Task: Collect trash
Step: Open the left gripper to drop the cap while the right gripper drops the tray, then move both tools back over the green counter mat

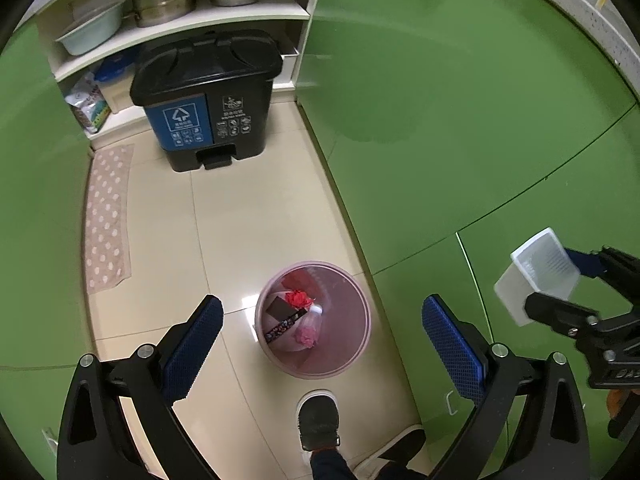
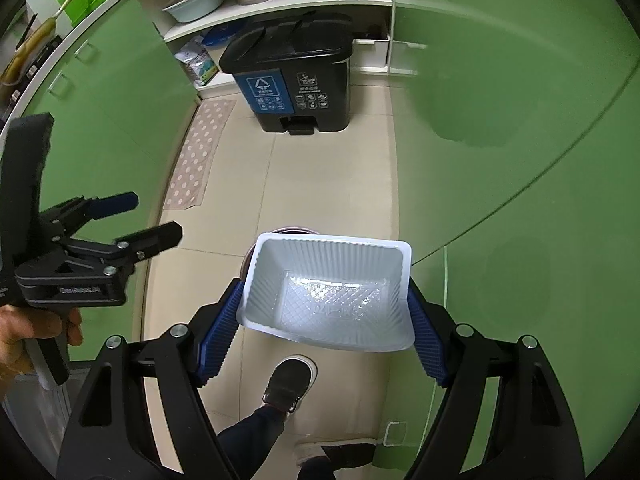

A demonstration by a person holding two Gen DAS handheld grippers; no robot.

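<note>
A pink round wastebasket (image 1: 354, 320) stands on the tiled floor against the green cabinets. It holds a red crumpled scrap (image 1: 298, 298), a dark flat packet (image 1: 280, 309) and a clear bag of pink stuff (image 1: 310, 330). My left gripper (image 1: 322, 304) hangs open above the basket with nothing between its blue pads. My right gripper (image 2: 326, 286) is shut on an empty white plastic food tray (image 2: 332, 292), pressed at its two sides. In the left wrist view the tray (image 1: 536, 276) is up at the right of the basket. The tray hides nearly all of the basket in the right wrist view.
A black pedal bin (image 1: 208, 96) with a blue recycling label stands further along the floor, below shelves with pots. A dotted mat (image 1: 106, 216) lies along the left cabinets. Green cabinet doors (image 1: 440, 120) close both sides. A person's shoe (image 1: 318, 420) stands just before the basket.
</note>
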